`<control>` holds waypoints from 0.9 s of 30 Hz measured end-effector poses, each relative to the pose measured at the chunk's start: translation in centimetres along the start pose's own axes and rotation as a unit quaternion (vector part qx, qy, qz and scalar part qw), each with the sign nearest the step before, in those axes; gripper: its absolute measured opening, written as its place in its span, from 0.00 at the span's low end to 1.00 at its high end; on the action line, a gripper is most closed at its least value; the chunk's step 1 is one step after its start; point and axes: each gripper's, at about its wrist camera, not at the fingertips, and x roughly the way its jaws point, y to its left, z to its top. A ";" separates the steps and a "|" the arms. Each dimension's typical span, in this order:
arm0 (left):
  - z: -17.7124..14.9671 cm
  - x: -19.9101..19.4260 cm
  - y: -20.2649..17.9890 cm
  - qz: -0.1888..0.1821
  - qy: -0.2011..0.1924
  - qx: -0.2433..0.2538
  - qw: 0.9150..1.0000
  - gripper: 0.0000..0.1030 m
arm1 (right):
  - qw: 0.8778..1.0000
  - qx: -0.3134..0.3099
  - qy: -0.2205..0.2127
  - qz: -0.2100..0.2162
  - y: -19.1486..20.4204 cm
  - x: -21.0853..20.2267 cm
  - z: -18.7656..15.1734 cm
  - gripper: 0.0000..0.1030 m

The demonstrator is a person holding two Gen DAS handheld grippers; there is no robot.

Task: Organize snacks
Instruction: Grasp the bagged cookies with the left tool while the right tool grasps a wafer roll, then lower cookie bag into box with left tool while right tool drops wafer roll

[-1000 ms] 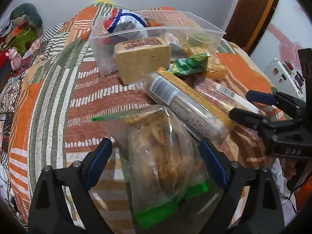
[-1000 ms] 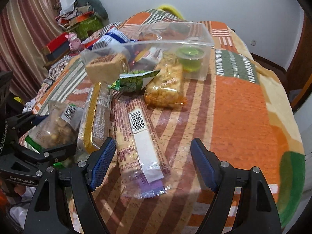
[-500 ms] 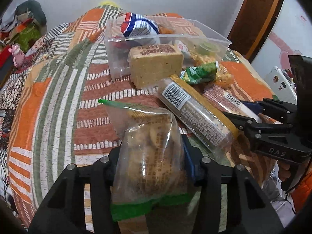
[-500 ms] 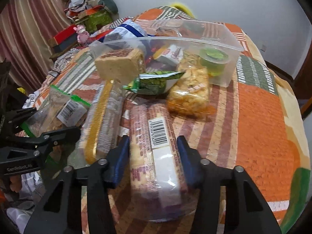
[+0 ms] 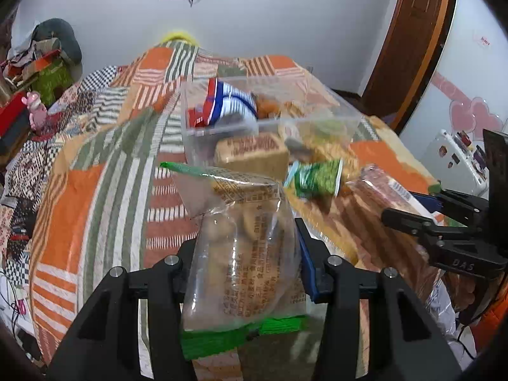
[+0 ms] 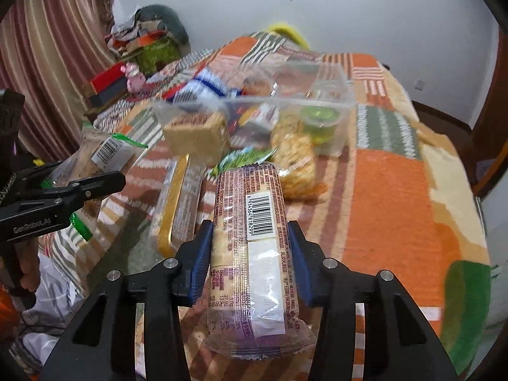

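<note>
My left gripper (image 5: 247, 247) is shut on a clear bag of biscuits (image 5: 244, 222) with green ends, held up off the patchwork bedspread (image 5: 79, 197). Off the cover too, a purple-wrapped biscuit roll (image 6: 254, 254) with a barcode sits between the pads of my shut right gripper (image 6: 250, 235). Each gripper shows in the other's view: the right gripper (image 5: 422, 209) at the right, the left gripper (image 6: 95, 173) at the left. Beyond them stands a clear plastic bin (image 5: 197, 120) holding a blue-striped bag (image 5: 228, 101) and a green jelly cup (image 6: 319, 120).
In front of the bin lie a tan wafer block (image 5: 254, 155), a green packet (image 5: 317, 177), a long yellow cracker pack (image 6: 181, 197) and an orange snack bag (image 6: 295, 155). Clutter (image 5: 41, 60) is piled at the far left. A wooden door (image 5: 409, 38) stands at the right.
Both grippers have closed, the left on the biscuit bag and the right on the purple roll. Both packs have since risen off the bedspread.
</note>
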 end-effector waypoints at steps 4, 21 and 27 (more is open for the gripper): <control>1.5 -0.5 -0.4 -0.004 -0.019 0.004 1.000 0.47 | 1.000 0.009 -0.025 -0.008 -0.8 -1.5 1.0 0.41; 9.7 1.0 -2.4 -0.015 -0.079 0.029 0.996 0.47 | 0.995 0.014 -0.098 -0.029 -2.5 -2.2 7.6 0.41; 11.6 3.4 -2.5 -0.023 -0.075 0.027 0.997 0.47 | 0.993 0.021 -0.109 -0.038 -3.2 -1.0 9.5 0.41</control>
